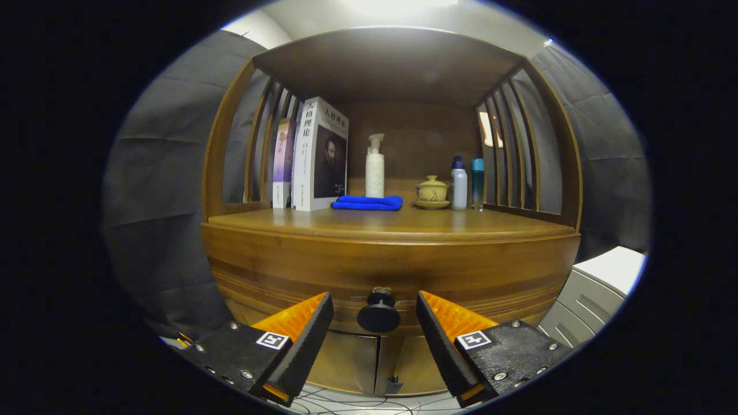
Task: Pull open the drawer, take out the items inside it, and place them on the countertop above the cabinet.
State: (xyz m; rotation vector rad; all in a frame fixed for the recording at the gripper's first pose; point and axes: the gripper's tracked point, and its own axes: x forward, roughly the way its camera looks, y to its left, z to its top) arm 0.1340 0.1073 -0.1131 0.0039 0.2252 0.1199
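Drawer front sits closed under the countertop, its dark round knob squarely between the spread fingers of the gripper, neither finger touching it. Clear gaps show on both sides of the knob. On the countertop above: two upright books at left, a folded blue cloth, a white pump bottle, a lidded cup on a saucer, two small bottles at right. Open wood lies along the front edge. Cabinet doors meet below the knob.

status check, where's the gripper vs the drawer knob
Gripper open, fingers either side of the drawer knob, not pressing it. Drawer shut. Countertop holds books, blue cloth, bottles at the back. Nothing blocking the knob.
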